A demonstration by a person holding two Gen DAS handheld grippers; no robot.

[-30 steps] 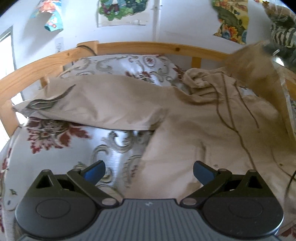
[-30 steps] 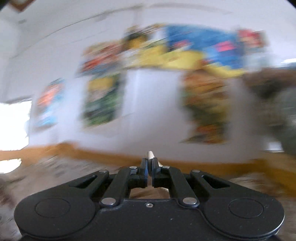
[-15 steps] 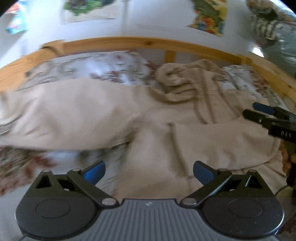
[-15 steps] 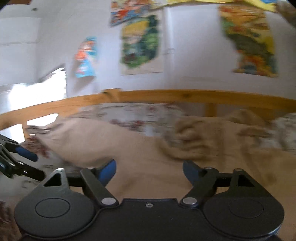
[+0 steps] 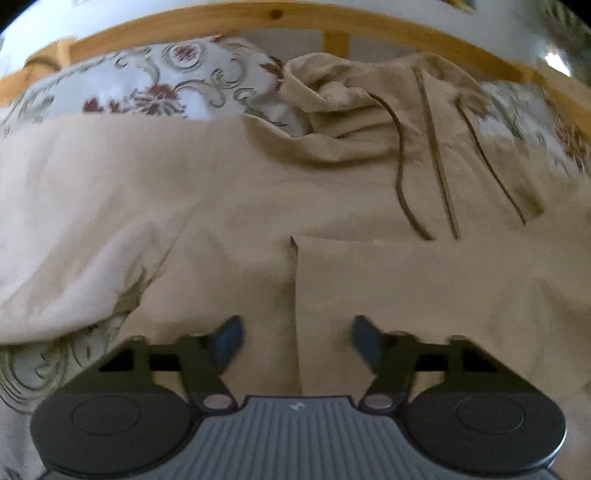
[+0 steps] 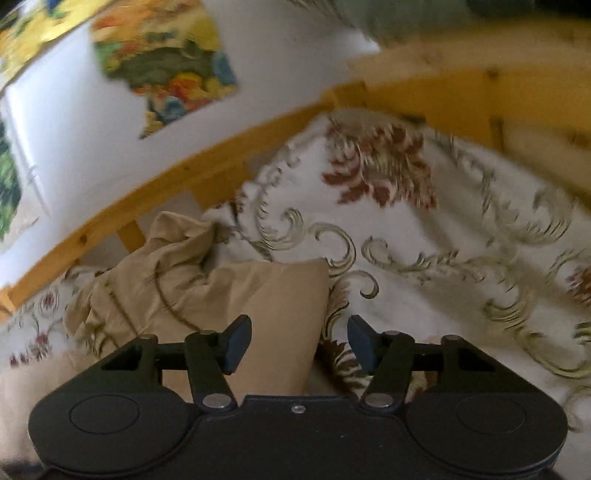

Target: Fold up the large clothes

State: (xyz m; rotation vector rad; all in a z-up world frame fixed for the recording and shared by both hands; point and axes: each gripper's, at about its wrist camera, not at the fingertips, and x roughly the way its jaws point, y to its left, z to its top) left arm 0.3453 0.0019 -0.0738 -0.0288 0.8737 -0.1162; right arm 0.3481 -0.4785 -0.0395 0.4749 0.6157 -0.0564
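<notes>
Now closing half-wide on the beige hoodie (image 5: 332,192): left gripper (image 5: 295,339) over its folded sleeve edge, right gripper (image 6: 299,343) astride a corner. Not yet pinching. Next: clamp both, lift, fold across.

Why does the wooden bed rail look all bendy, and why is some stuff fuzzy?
Left wrist view: the fisheye lens bows the bed rail; the claw's blue fingertips are smeared, the beige hoodie a little soft. Right wrist view: the flowery bedspread and wall poster are streaked by motion blur.
</notes>
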